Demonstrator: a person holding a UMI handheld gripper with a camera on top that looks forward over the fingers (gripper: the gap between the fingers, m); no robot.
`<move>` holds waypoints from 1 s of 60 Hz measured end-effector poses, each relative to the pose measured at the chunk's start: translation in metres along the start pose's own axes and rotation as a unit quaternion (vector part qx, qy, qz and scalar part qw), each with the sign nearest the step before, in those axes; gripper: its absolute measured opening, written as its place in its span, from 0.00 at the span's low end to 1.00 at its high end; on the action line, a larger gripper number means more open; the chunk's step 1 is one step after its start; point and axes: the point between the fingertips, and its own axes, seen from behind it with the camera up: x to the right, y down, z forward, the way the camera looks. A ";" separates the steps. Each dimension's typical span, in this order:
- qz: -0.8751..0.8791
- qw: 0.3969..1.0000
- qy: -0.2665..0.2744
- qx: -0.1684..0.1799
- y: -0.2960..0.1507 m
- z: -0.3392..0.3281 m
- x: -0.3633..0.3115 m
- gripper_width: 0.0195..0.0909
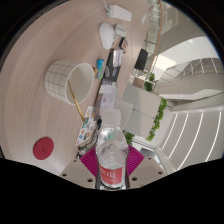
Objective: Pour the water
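I have the clear plastic water bottle with a white cap and red label [111, 158] pinched in the claw [112, 170]; both magenta pads [92, 160] press against its sides near the label, so I read the hold as firm. The bottle sits between the fingers and reaches forward from them, its cap toward the middle of the pale wooden bench [60, 40]. Its long axis runs straight along the line of the fingers, cap end away from me, base end hidden low between the pads.

I judge this to be the carry stage: the bottle is lifted and held, pouring not yet begun. Well ahead of the cap stands a white cylindrical cup with a thin stick or straw leaning in it [68, 80], which I take to be the likely target, though I can't be certain. A flat round red disc [42, 148] lies on the bench off to one side, nearer the fingers. Clutter lies farther along the bench, too small to name.

The cap looks to be still on; if so, it has to come off before any water flows. After that, the next move calls for bringing the bottle's mouth over the cup's rim and tilting the cap end downward.
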 end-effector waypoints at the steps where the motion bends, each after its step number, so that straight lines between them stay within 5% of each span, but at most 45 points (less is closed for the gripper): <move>1: -0.022 1.000 0.003 -0.003 -0.002 0.001 0.001 0.18; 21: -0.160 0.987 -0.014 -0.006 -0.016 0.007 0.000 0.19; 33: 0.127 0.991 0.028 0.012 0.008 0.013 0.064 0.18; 42: 0.565 0.822 0.020 0.063 0.051 -0.012 0.085 0.19; 48: 0.782 0.617 0.014 0.079 0.072 -0.030 0.032 0.21; 56: 0.823 0.559 -0.035 0.096 0.062 -0.013 -0.053 0.27; 60: 0.805 0.579 -0.074 0.103 0.053 -0.007 -0.073 0.28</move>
